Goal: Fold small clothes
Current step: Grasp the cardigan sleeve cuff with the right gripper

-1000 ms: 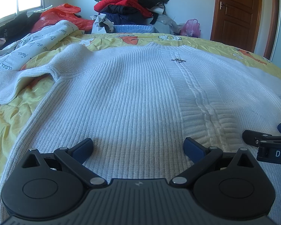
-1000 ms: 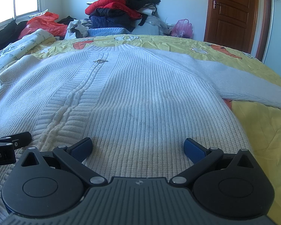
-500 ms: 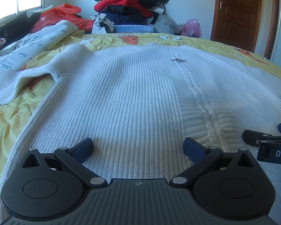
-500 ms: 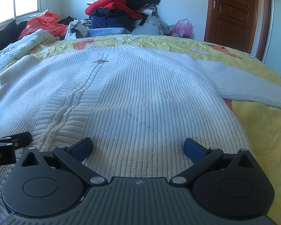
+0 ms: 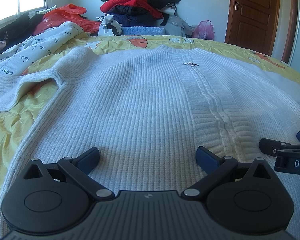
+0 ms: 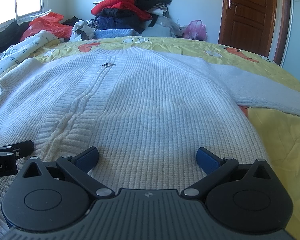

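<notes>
Left wrist: left gripper (image 5: 148, 157) spread over sweater (image 5: 142, 104) hem — right gripper (image 6: 148, 157) likewise.

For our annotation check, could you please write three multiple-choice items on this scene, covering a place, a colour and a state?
1. Where does the white ribbed knit sweater lie?
A. spread on the yellow printed bedspread
B. hung on the brown wooden door
C. on the clothes pile

2. What colour is the top jacket in the clothes pile by the wall?
A. green
B. red
C. yellow

3. How stand the left gripper and right gripper?
A. both shut on the hem
B. one open, one shut
C. both open, empty

Answers: 1 A, the sweater lies flat with bedspread around it; 2 B, red fabric shows among dark clothes; 3 C, the blue pads are wide apart with nothing between them.
</notes>
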Demonstrator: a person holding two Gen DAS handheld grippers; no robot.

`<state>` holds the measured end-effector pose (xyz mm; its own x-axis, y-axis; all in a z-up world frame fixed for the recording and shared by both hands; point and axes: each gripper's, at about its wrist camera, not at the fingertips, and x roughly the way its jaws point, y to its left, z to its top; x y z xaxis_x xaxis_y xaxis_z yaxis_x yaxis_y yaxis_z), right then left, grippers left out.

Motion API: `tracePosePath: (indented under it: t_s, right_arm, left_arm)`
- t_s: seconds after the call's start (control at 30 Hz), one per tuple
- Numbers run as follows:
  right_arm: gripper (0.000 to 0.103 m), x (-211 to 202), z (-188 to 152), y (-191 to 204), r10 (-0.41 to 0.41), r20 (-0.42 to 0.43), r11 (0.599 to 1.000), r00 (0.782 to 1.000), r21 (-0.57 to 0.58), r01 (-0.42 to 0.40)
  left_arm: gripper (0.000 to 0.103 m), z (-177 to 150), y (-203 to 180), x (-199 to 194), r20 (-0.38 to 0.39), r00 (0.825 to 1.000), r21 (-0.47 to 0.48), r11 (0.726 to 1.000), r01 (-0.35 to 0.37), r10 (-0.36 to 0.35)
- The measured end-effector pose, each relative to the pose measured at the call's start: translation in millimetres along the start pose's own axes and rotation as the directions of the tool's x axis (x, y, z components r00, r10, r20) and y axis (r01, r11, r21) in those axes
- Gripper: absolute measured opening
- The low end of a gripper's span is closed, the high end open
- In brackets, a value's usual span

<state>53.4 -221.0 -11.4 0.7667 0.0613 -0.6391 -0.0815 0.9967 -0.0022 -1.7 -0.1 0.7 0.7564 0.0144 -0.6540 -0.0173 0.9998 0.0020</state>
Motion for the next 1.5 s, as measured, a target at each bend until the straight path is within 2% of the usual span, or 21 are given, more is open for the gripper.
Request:
tracePosePath:
  t_s: [0.27, 0.33, 0.4, 0.47, 0.53, 0.6, 0.67, 0.7, 0.77, 0.8, 0.87, 0.97, 1.1, 1.17, 1.27, 1.3, 1.33, 1.37, 1.4, 1.5]
  right_arm:
    - [0.103, -1.5, 12.3, -6.0, 0.022, -0.021, 0.999, 1.0, -0.03, -0.023]
    - [0.103, -10.6, 19.1, -24.0, 0.035, 0.028, 0.999, 0.999, -0.001, -0.035]
    - [0.103, -20.7, 25.5, -57.7, 0.098, 0.111, 0.992, 0.989, 0.068, -0.106]
    - [0.103, -28.3, 31.4, -97.4, 0.126, 0.183, 0.978, 0.975, 0.145, -0.153]
    - [0.103, -34.8, 39.4, -150.6, 0.094, 0.228, 0.964, 0.969, 0.221, -0.146]
    - [0.103, -38.5, 43.0, -202.9, 0.025, 0.254, 0.939, 0.967, 0.327, -0.11]
    - [0.1, -40.8, 44.3, -267.7, -0.048, 0.264, 0.868, 0.963, 0.488, -0.091]
    - [0.099, -39.8, 43.2, -298.6, -0.081, 0.262, 0.818, 0.962, 0.569, -0.086]
    - [0.094, -36.4, 37.0, -359.4, -0.132, 0.253, 0.687, 0.958, 0.721, -0.096]
    - [0.093, -33.4, 33.8, -384.1, -0.138, 0.253, 0.63, 0.958, 0.769, -0.113]
    - [0.085, -25.6, 25.7, -419.2, -0.153, 0.251, 0.542, 0.956, 0.83, -0.131]
    - [0.072, -11.4, 17.3, -447.4, -0.184, 0.223, 0.46, 0.957, 0.88, -0.116]
    - [0.072, 3.7, 13.7, -449.6, -0.216, 0.182, 0.451, 0.959, 0.89, -0.067]
    - [0.072, 12.6, 10.1, -453.3, -0.2, 0.164, 0.444, 0.966, 0.894, -0.06]
    - [0.069, 19.5, 11.4, -453.3, -0.226, 0.179, 0.464, 0.957, 0.884, -0.056]
    - [0.066, 22.7, 12.2, -452.0, -0.232, 0.183, 0.469, 0.955, 0.882, -0.055]
    - [0.04, 19.6, 13.3, -452.6, -0.238, 0.18, 0.474, 0.954, 0.879, -0.048]
    - [0.021, 21.0, 15.4, -451.6, -0.238, 0.163, 0.481, 0.957, 0.876, -0.03]
    - [0.016, 26.4, 17.5, -451.0, -0.236, 0.124, 0.479, 0.964, 0.878, 0.004]
    - [0.015, 23.4, 24.4, -440.3, -0.271, 0.16, 0.504, 0.949, 0.864, -0.002]
  left_arm:
    - [0.103, 0.0, 0.1, 0.1, 0.0, 1.0, -0.001, 1.0, 0.001, -0.001]
    - [0.103, 0.5, -0.5, 0.6, 0.0, 1.0, 0.0, 1.0, 0.001, -0.001]
    - [0.103, 0.3, -0.4, 0.4, 0.0, 1.0, -0.001, 1.0, 0.001, -0.001]
    - [0.103, 0.5, -0.6, 0.6, 0.0, 1.0, 0.0, 1.0, 0.001, -0.001]
    - [0.103, 0.4, -0.6, 0.6, 0.0, 1.0, 0.0, 1.0, 0.0, 0.0]
    - [0.103, 0.2, -0.4, 0.4, 0.0, 1.0, 0.0, 1.0, 0.0, 0.0]
    - [0.103, 0.5, -0.6, 0.7, 0.0, 1.0, -0.001, 1.0, 0.0, 0.0]
    - [0.103, -0.1, -0.1, 0.1, 0.0, 1.0, -0.001, 1.0, 0.001, -0.001]
    - [0.103, 0.5, -0.6, 0.7, 0.0, 1.0, -0.001, 1.0, 0.001, -0.001]
    - [0.103, -0.1, -0.2, 0.1, 0.0, 1.0, -0.001, 1.0, 0.002, -0.002]
    - [0.103, -0.1, -1.1, 0.1, 0.0, 1.0, 0.0, 1.0, 0.001, -0.001]
    - [0.103, 0.4, -1.1, 0.6, 0.0, 1.0, 0.0, 1.0, 0.001, -0.001]
    - [0.103, -0.2, -0.9, 0.1, 0.0, 1.0, -0.001, 1.0, 0.001, -0.001]
    - [0.103, 0.0, -0.8, 0.1, 0.0, 1.0, 0.0, 1.0, 0.001, -0.001]
    - [0.103, -0.1, -0.6, 0.1, 0.0, 1.0, -0.001, 1.0, 0.001, -0.001]
    - [0.103, -0.1, -0.7, 0.0, 0.0, 1.0, -0.001, 1.0, 0.001, -0.001]
    - [0.103, 0.0, -0.8, 0.2, 0.0, 1.0, -0.001, 1.0, 0.001, -0.001]
    - [0.103, 0.4, -0.9, 0.5, 0.0, 1.0, -0.001, 1.0, 0.001, -0.001]
    - [0.103, -0.1, -0.6, 0.0, 0.0, 1.0, -0.001, 1.0, 0.002, -0.002]
    - [0.103, -0.2, -0.8, 0.1, 0.0, 1.0, -0.002, 1.0, 0.002, -0.002]
